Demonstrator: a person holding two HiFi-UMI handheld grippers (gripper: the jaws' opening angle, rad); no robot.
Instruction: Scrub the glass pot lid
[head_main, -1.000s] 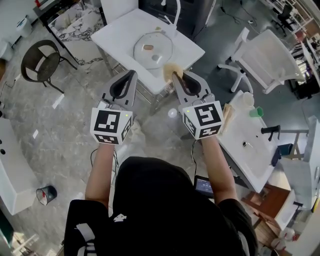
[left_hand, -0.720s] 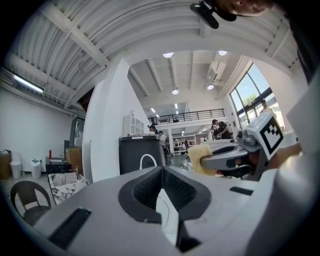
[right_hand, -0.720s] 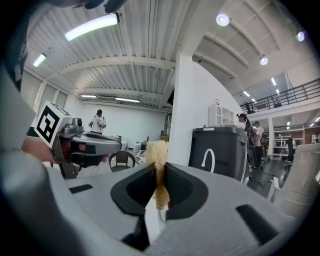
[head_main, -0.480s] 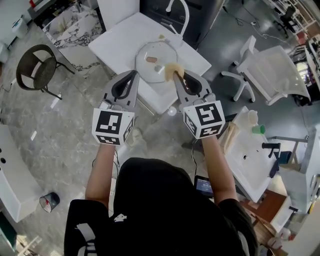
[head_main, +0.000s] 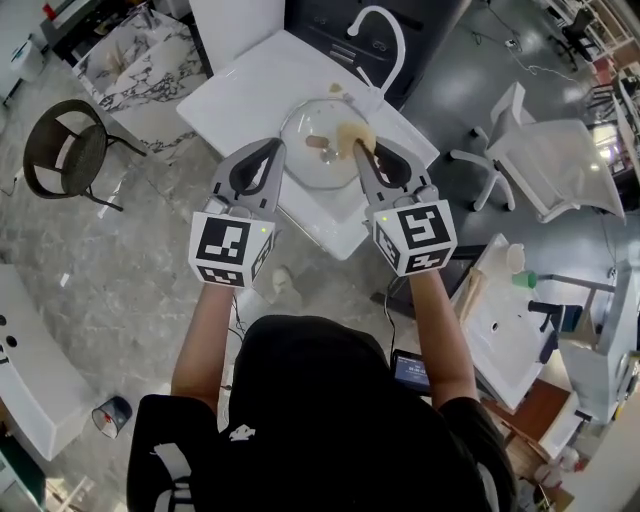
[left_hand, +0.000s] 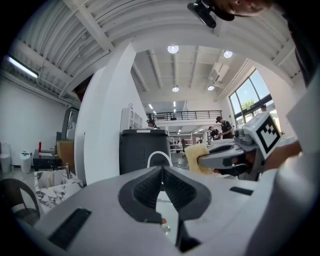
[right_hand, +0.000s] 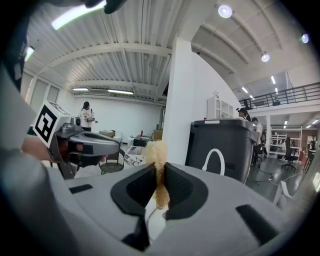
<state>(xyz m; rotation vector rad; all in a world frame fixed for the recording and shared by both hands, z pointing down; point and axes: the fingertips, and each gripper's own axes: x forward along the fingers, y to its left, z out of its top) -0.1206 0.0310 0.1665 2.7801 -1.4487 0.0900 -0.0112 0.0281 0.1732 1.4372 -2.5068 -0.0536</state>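
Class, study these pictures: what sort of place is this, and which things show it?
Probably a lab or workshop hall with a mock kitchen station: a white counter with a curved tap, a high ribbed ceiling, and a railed mezzanine.

I count one white table (head_main: 250, 90) at upper centre and one dark round chair (head_main: 62, 162) at upper left. One white chair (head_main: 545, 155) at upper right.

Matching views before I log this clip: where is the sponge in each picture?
Head view: sponge at the right gripper tip, over the glass lid.
Left gripper view: right of centre, held by that gripper.
Right gripper view: centre, pinched between the jaws.
Shared landmark: white curved tap.
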